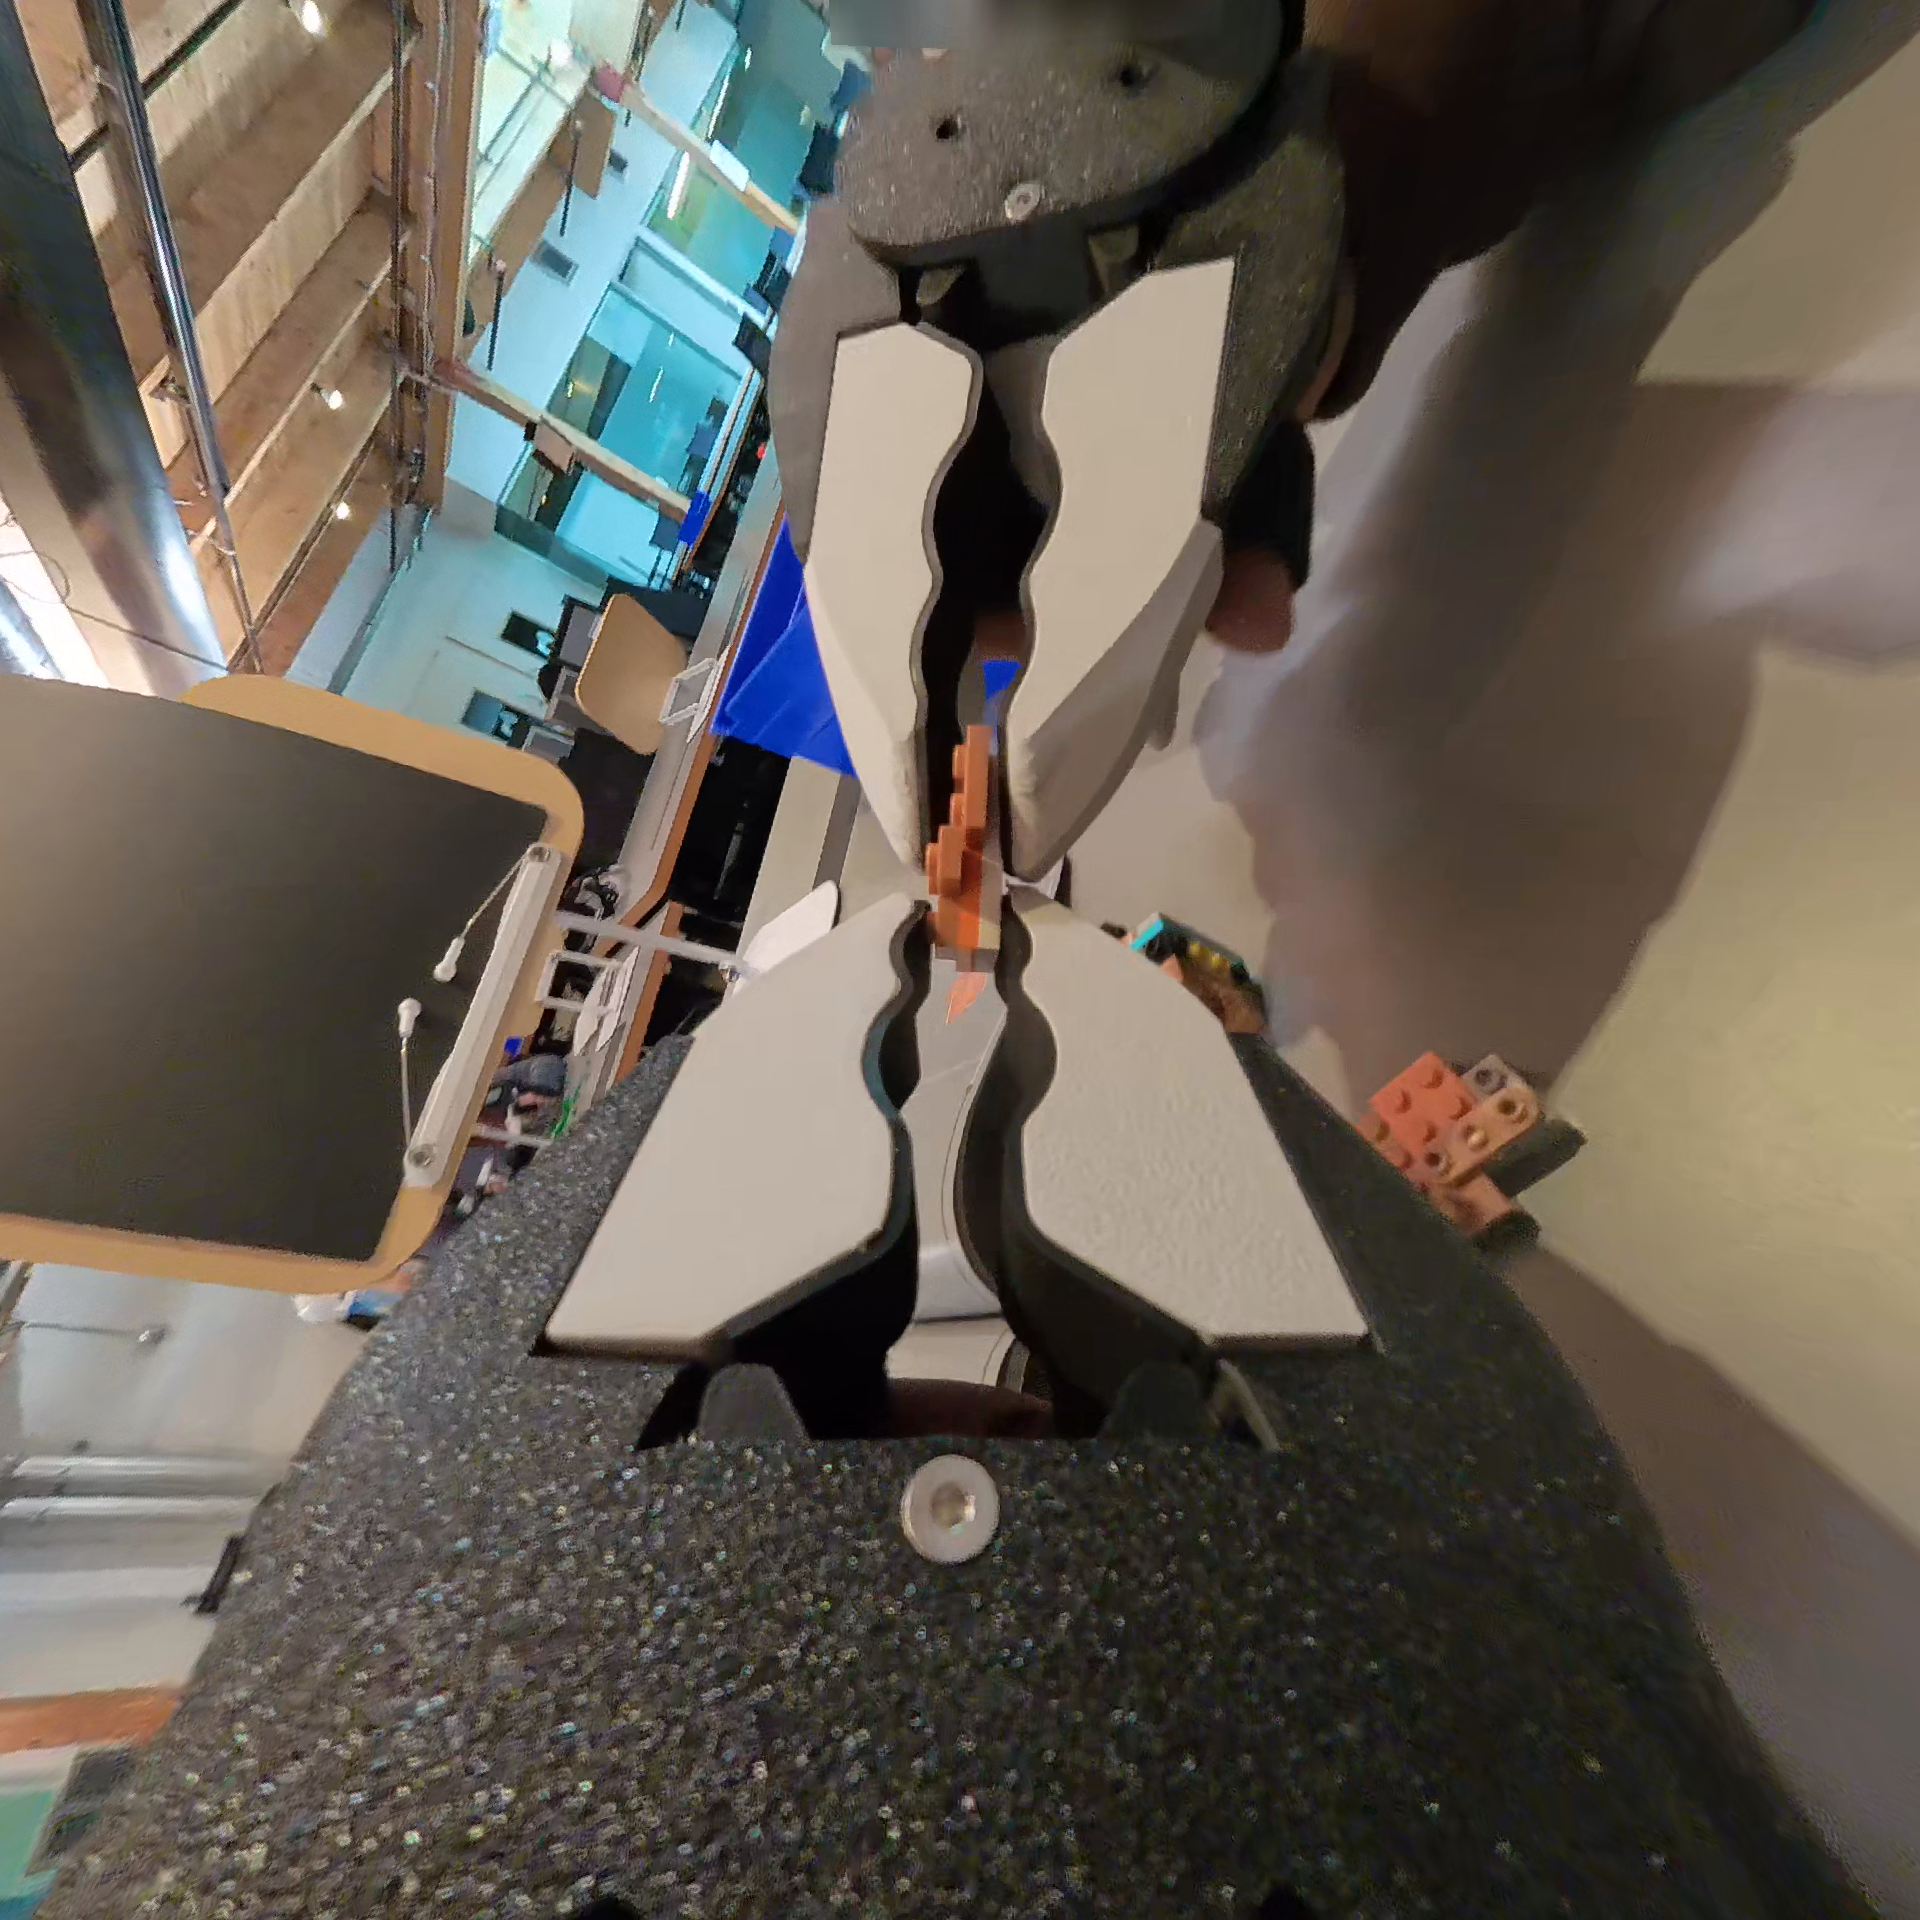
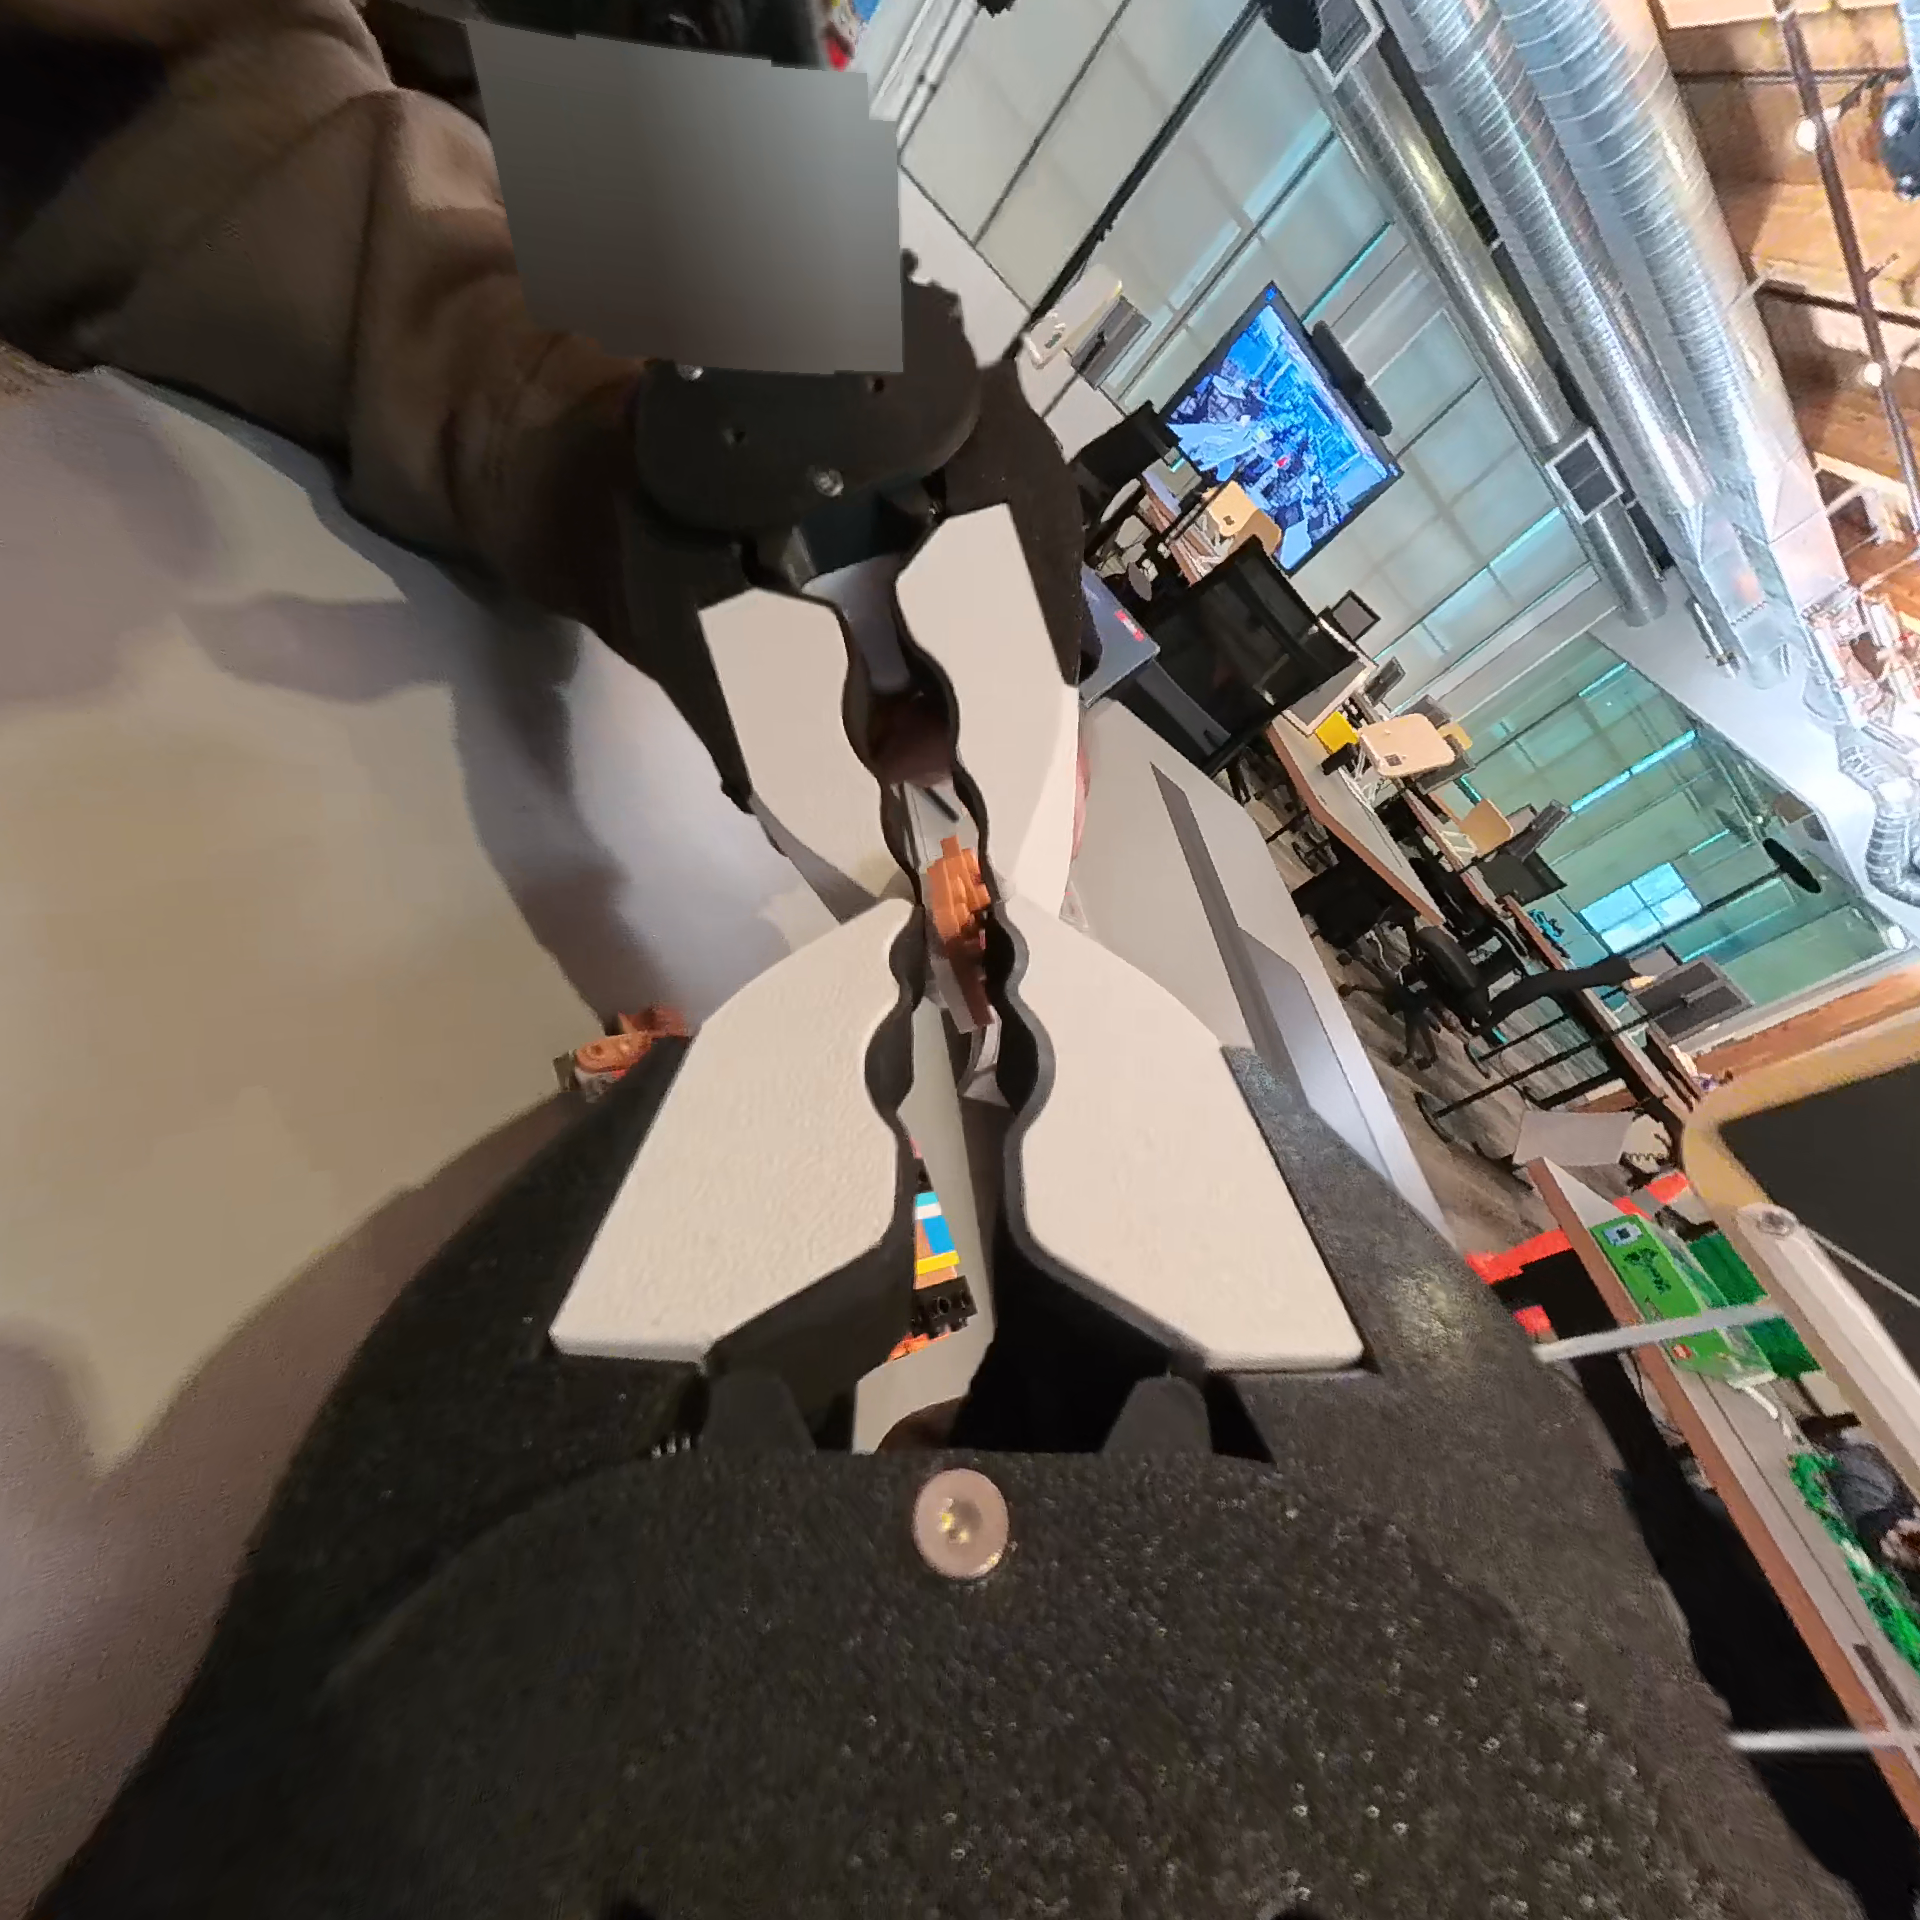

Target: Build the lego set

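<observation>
Joining two small lego parts in mid-air, tip to tip

Mating step in hand, as I read it: both grippers meet nose to nose above the desk (image 1: 1714, 935), each clenched on part of one small orange-brown lego piece (image 1: 961, 873). Left gripper (image 1: 961, 951) grasps the near end, jaws nearly closed around it. Right gripper (image 2: 961, 951) pinches the opposite end from the other side; the same orange piece shows between its tips in the right wrist view. Whether this is one piece or two being pressed together, cannot tell, tips hide the seam.

Next move likely calls for a short straight push along the shared axis, studs lined up, no twist, grip firm so nothing slips out sideways.

Room: the pair is held clear of the desk surface, open air all around the tips. A partly built brick cluster (image 1: 1455, 1132), salmon and tan with dark bits, sits on the desk off to one side, well apart from the tips. A smaller colourful assembly (image 1: 1195, 961) lies near the tips but behind them. Desk edge runs past the grippers, with chairs and office floor beyond; a dropped piece could roll off that side.
</observation>
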### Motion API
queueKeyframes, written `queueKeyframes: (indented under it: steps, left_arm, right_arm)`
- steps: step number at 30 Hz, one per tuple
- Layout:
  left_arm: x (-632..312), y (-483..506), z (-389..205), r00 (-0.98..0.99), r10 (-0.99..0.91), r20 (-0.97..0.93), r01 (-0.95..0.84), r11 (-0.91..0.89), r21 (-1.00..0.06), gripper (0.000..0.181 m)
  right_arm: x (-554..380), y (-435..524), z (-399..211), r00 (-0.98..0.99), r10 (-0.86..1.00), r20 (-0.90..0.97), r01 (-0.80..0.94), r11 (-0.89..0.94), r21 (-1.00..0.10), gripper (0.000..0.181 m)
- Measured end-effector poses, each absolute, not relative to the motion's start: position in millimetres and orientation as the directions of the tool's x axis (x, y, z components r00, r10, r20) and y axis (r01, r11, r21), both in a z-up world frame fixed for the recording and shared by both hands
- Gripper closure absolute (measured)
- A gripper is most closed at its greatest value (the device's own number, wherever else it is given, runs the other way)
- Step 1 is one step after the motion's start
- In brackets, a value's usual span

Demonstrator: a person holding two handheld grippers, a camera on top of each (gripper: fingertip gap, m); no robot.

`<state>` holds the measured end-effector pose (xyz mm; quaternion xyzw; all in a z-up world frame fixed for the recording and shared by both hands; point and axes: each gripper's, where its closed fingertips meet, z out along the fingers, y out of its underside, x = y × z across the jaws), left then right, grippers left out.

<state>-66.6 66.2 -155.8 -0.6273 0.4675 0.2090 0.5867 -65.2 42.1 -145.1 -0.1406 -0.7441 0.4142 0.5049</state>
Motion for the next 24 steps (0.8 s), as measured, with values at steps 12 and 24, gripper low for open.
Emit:
queueKeyframes:
  steps: [12,24]
  left_arm:
    - [-141,34,-251,0.122,-0.617,-0.778,-0.988,-0.151,-0.035,0.168]
    - [-138,13,-239,0.291,-0.604,-0.742,-0.955,-0.233,-0.185,0.128]
  right_arm:
    - [-58,63,-173,-0.429,0.831,0.355,0.097,0.432,-0.897,0.156]
    - [-47,92,-212,-0.419,0.850,0.319,0.697,0.527,-0.487,0.148]
